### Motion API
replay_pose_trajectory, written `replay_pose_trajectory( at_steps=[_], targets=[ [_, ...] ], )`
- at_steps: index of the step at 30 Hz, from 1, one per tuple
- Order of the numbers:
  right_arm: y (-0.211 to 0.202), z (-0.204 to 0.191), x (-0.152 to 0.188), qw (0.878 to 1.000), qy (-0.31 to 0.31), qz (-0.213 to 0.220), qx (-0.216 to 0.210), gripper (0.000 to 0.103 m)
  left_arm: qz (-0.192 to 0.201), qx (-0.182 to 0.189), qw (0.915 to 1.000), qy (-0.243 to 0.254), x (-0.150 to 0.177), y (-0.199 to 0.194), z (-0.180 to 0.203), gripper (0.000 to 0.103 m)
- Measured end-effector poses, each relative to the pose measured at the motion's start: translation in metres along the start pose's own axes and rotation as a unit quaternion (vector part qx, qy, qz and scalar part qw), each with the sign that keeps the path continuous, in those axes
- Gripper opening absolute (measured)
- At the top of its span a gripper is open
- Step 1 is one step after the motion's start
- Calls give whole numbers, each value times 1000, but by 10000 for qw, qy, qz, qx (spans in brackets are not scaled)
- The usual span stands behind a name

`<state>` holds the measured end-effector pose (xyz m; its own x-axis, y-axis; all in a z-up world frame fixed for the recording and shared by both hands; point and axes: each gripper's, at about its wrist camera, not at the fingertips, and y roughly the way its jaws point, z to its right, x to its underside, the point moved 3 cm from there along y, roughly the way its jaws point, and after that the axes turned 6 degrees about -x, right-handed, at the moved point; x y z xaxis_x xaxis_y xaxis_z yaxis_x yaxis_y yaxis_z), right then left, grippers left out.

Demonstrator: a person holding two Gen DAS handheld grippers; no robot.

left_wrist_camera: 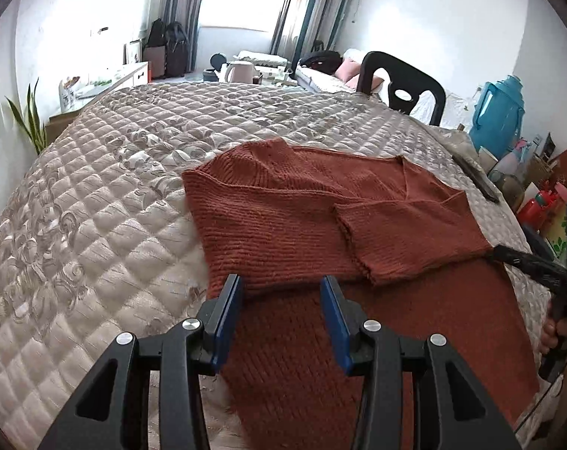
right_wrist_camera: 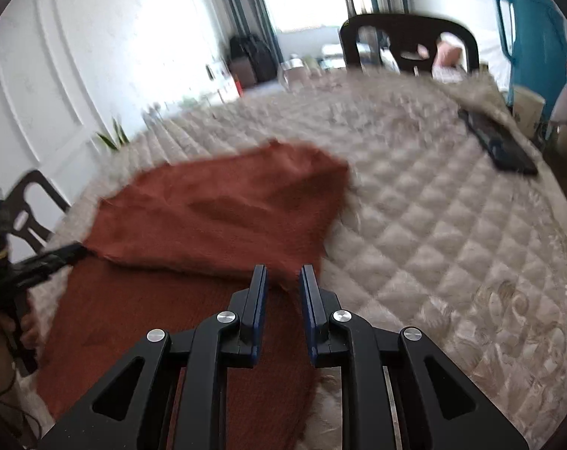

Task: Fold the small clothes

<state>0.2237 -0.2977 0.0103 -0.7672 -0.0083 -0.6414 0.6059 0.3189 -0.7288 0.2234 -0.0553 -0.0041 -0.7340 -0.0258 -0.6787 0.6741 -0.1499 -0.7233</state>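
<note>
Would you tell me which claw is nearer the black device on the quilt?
Right: the right claw is at the sweater edge facing the black device; the left claw is across the sweater, farther.

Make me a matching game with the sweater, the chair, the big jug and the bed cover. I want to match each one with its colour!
Things:
1. sweater
2. chair
3. big jug
4. bed cover

Colours:
A. black
B. beige-grey, quilted
C. rust red
D. turquoise blue

Right pairs: 1-C, 2-A, 3-D, 4-B.
</note>
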Motion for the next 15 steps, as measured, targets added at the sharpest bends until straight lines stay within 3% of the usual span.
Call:
replay_pose_trajectory(
  at_steps=[4,15],
  targets=[
    [5,12,4,9997,242,-54,-50,18,-172,137,9997,-85,8,2,-3,46],
    [-28,-1,21,9996,171,188,-117,18,388,-25,9992,35,8,-38,1,46]
  ],
)
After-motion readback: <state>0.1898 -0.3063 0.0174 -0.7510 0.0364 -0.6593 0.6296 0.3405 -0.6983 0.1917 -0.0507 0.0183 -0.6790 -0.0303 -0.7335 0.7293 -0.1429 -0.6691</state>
